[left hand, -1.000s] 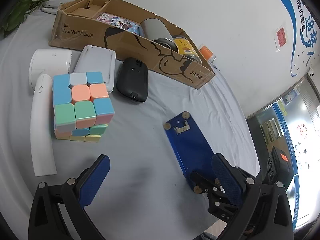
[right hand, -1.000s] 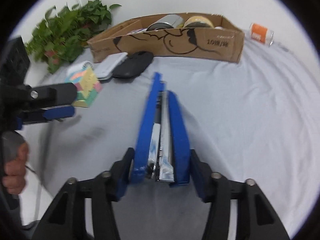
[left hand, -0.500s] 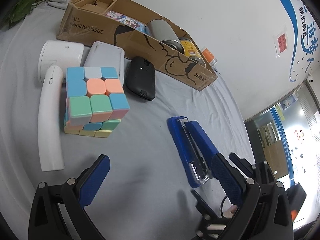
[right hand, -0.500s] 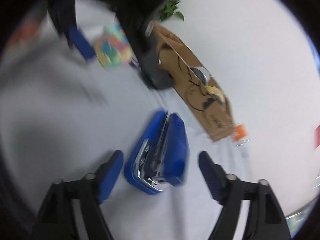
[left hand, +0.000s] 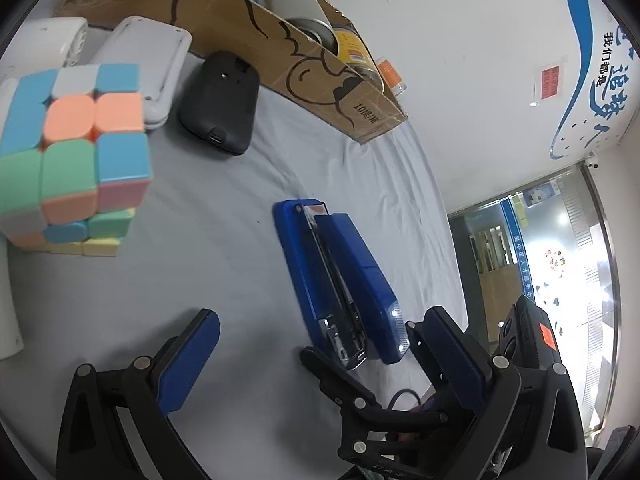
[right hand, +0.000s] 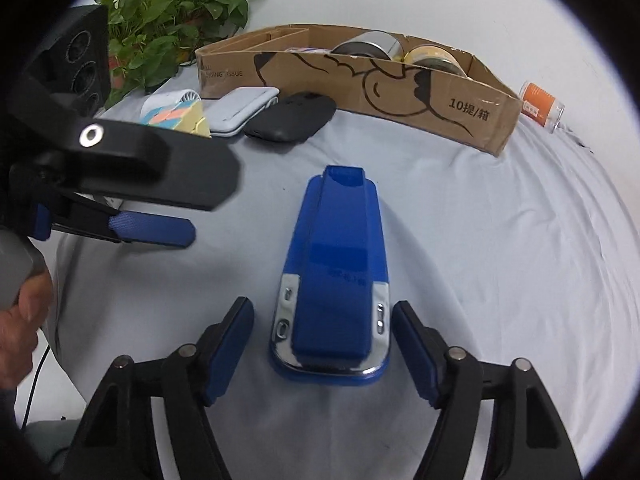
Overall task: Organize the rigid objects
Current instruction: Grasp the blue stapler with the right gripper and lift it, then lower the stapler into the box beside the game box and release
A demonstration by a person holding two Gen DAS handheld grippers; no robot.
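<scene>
A blue stapler (right hand: 334, 276) lies flat on the grey cloth, right side up. My right gripper (right hand: 322, 350) is open, its pads either side of the stapler's rear end, not touching it. In the left wrist view the stapler (left hand: 340, 280) lies just ahead of my open, empty left gripper (left hand: 320, 354), close to its right finger. A pastel cube (left hand: 72, 152) sits at the left. The long cardboard box (right hand: 360, 80) stands at the back with cans inside.
A black mouse (left hand: 220, 108), a white flat device (left hand: 148, 60) and a white fan (left hand: 48, 40) lie before the box. An orange-labelled bottle (right hand: 542, 106) lies right of the box. A plant (right hand: 168, 28) stands far left.
My right gripper opened and released the stapler, which went from standing on its side to lying flat. My left gripper moved forward toward it.
</scene>
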